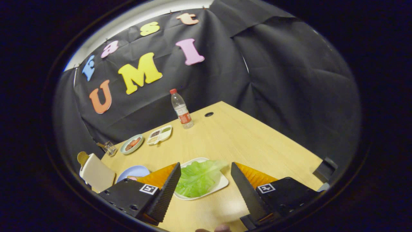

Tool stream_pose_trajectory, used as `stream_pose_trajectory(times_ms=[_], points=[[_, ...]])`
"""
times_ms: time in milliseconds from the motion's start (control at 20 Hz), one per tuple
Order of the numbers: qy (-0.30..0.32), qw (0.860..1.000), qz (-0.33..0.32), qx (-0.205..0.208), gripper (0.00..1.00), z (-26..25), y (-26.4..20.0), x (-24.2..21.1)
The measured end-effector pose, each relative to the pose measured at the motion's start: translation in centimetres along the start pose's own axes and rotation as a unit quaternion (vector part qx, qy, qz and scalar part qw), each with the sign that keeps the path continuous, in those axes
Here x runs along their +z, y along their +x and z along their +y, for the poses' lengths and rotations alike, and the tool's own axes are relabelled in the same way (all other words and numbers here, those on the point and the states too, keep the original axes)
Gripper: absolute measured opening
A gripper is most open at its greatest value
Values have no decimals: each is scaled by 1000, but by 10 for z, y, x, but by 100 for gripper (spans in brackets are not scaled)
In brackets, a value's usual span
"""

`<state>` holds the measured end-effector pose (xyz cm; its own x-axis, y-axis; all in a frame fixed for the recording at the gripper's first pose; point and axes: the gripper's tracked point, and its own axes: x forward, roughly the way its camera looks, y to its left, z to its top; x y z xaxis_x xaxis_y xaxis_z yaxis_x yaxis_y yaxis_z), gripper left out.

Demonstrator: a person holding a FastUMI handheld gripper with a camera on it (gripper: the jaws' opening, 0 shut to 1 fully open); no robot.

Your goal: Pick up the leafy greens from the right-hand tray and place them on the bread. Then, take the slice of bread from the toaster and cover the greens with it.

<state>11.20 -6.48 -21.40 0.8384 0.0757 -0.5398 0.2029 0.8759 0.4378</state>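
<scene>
Pale green, crinkled and glossy: the leafy greens [199, 178] lie flat on a white tray [222, 184] w/ rounded corners, filling most of it, one tip hanging over the far rim. Tray sits on the light wood table [257, 141], just ahead of and between the fingers. Gripper [204, 170]: fingers spread wide, nothing held; left fingertip [175, 174] overlaps the tray's near-left edge in view, contact or clearance cannot be told; right finger stands apart from the tray over bare table. To the left, beyond the left finger, a blue plate [136, 170] w/ something pale on it, partly hidden by the finger. Left of that, a cream toaster [96, 174] w/ a brownish slice [82, 158] sticking up from it. Further back: small round dish [132, 144] w/ red pieces, a divided dish [159, 134] w/ assorted bits, a small glass [110, 147], and a clear bottle [182, 109] w/ red cap, upright near the table's far corner.
</scene>
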Motion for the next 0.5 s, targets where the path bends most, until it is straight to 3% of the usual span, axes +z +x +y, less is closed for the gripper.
stream_pose_trajectory(times_ms=[500], points=[[83, 995, 44, -23, 96, -16, 72, -15]])
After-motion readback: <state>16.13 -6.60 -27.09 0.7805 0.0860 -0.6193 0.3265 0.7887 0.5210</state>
